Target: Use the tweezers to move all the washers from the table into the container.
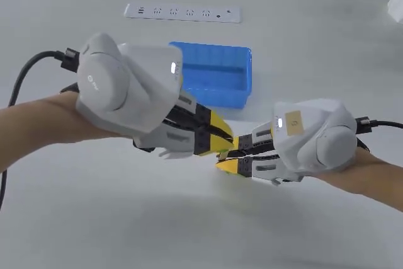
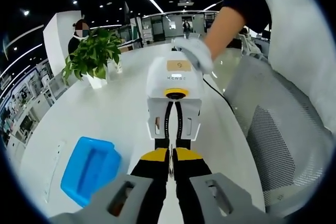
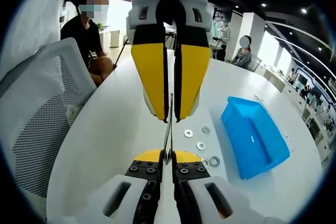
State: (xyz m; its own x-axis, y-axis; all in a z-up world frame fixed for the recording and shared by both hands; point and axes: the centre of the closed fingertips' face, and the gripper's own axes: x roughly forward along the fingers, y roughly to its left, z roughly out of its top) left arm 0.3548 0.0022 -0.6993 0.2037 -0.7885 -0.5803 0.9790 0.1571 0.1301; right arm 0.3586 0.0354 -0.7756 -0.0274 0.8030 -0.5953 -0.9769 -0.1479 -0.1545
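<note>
Left side: my left gripper (image 1: pixel 220 133), its yellow-tipped jaws drawn together on one end of the tweezers (image 3: pixel 168 129). In the right gripper view these jaws come down from the top, with the thin metal strip running out from between their tips.

Centre: the tweezers bridge the two grippers, which meet tip to tip just above the table (image 1: pixel 126 218). I judge that both hold the tool at once, which reads as passing it over or re-seating it, not yet as picking.

Right of centre: my right gripper (image 1: pixel 228 159), its jaws likewise pressed shut on the tweezers' other end, seen at the bottom of its own view.

Further right: the washers (image 3: pixel 200 145), at least four, lying loose on the white table just beside the tweezers and apart from one another. None is touched by the tool.

Far right: the blue container (image 3: pixel 247 145), near the washers but clear of them. Its floor looks bare as far as I can tell.

Progress, by my reading: nothing delivered so far. Every washer I can see is on the table, so the whole transfer remains, beginning with getting a working hold on the tweezers.
</note>
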